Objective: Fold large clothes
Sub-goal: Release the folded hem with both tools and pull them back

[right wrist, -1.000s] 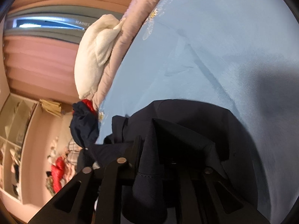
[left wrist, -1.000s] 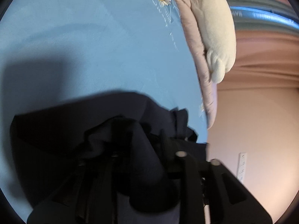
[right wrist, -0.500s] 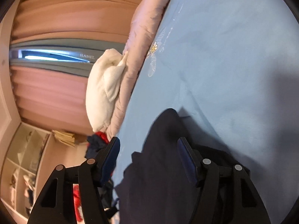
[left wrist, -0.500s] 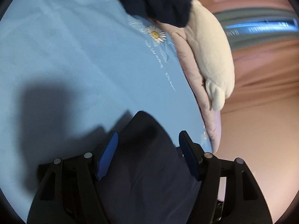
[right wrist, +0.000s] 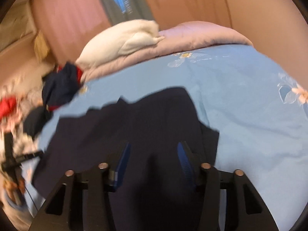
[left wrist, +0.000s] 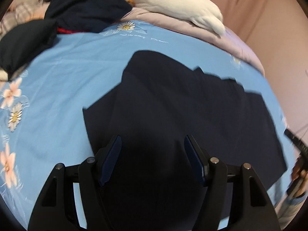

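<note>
Garment (left wrist: pixel 173 104): dark navy, plain. Bedsheet (left wrist: pixel 63 77): light blue, printed with white daisies and pale pink flowers toward its edges. Quilt (right wrist: pixel 192 36) along far edge: dusty lilac-pink. Pillow (left wrist: pixel 173 3): cream-white. Curtains (right wrist: pixel 73 15): pink. Gripper pads (left wrist: pixel 110 159): blue.

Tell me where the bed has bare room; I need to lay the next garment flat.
Bare blue sheet lies between the dark garment and the daisy-printed edge, and in the right view beside the garment up to the pink quilt. Crowded: the clothes pile by the white pillow.
</note>
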`<action>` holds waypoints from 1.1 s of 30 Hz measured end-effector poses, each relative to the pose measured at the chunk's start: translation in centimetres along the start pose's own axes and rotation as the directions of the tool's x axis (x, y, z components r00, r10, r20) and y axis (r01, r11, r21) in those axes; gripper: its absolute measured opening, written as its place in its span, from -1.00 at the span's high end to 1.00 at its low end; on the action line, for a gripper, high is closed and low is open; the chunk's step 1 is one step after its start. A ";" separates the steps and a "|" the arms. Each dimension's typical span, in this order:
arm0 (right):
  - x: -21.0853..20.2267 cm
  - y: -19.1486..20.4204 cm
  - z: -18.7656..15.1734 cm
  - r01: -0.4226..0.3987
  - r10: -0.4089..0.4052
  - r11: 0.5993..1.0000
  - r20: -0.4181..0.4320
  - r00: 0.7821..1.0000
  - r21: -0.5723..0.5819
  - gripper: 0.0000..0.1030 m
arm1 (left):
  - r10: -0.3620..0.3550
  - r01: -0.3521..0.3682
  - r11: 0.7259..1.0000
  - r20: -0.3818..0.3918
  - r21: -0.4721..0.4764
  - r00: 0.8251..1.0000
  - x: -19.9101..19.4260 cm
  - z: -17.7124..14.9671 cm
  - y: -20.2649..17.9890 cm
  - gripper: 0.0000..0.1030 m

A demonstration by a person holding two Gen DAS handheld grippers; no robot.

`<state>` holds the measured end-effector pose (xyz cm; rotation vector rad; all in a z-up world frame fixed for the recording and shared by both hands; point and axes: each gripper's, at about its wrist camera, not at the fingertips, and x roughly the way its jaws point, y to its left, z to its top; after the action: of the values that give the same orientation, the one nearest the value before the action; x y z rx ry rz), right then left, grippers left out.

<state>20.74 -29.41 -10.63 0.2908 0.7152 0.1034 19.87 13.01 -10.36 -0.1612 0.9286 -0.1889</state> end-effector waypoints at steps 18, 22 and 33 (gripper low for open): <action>1.0 0.7 -6.9 0.155 -0.169 0.981 -0.119 0.978 -0.115 0.29 | 0.091 -0.090 0.992 -0.013 0.088 0.996 -0.6 -5.5 -2.2 -0.32; -0.1 0.8 -6.4 0.149 -0.161 0.984 -0.128 0.979 -0.097 0.30 | 0.099 -0.097 0.991 -0.015 0.093 0.995 -0.9 -5.8 -2.4 -0.32; -0.1 0.2 -7.5 0.118 -0.123 0.992 -0.132 0.984 -0.047 0.29 | 0.107 -0.104 0.990 -0.021 0.099 0.994 -1.0 -6.6 -2.3 -0.41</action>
<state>15.78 -27.50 -15.86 0.2041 0.8623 0.0221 13.78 10.60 -12.99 -0.0190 0.9494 -0.1381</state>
